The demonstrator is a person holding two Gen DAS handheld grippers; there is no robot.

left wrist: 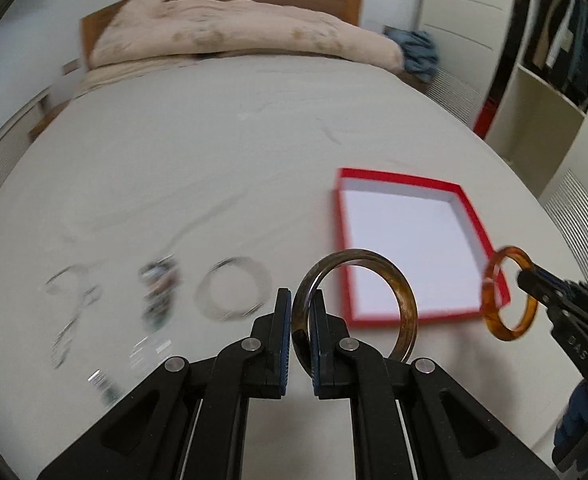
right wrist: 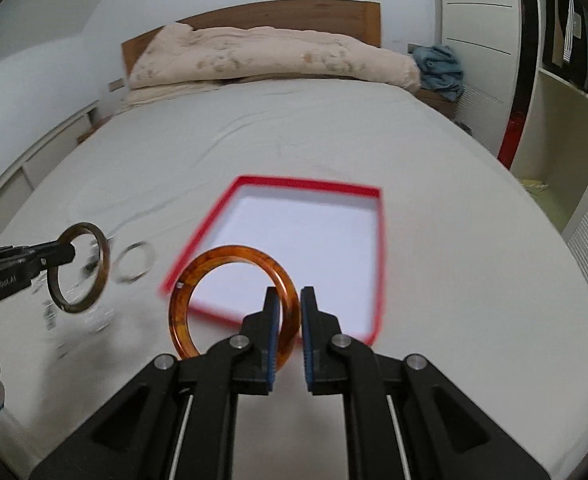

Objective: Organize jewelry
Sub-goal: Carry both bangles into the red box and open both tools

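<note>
My left gripper (left wrist: 301, 312) is shut on a dark brown bangle (left wrist: 403, 300) and holds it above the white bed, near the front left corner of the red box (left wrist: 347, 240). My right gripper (right wrist: 290, 312) is shut on an orange amber bangle (right wrist: 182, 304) and holds it over the red box's (right wrist: 377, 264) near edge. The box is open, with a white inside. The right gripper (left wrist: 527, 280) with the orange bangle (left wrist: 493, 320) shows at the right of the left wrist view. The left gripper (right wrist: 68, 254) with the brown bangle (right wrist: 102, 264) shows at the left of the right wrist view.
A silver bangle (left wrist: 234, 294), a beaded bracelet (left wrist: 158, 292), a chain (left wrist: 68, 320) and small pieces lie on the bed sheet (left wrist: 174, 160) left of the box. A beige duvet (left wrist: 234, 36) lies at the headboard. Shelves (left wrist: 553, 100) stand at the right.
</note>
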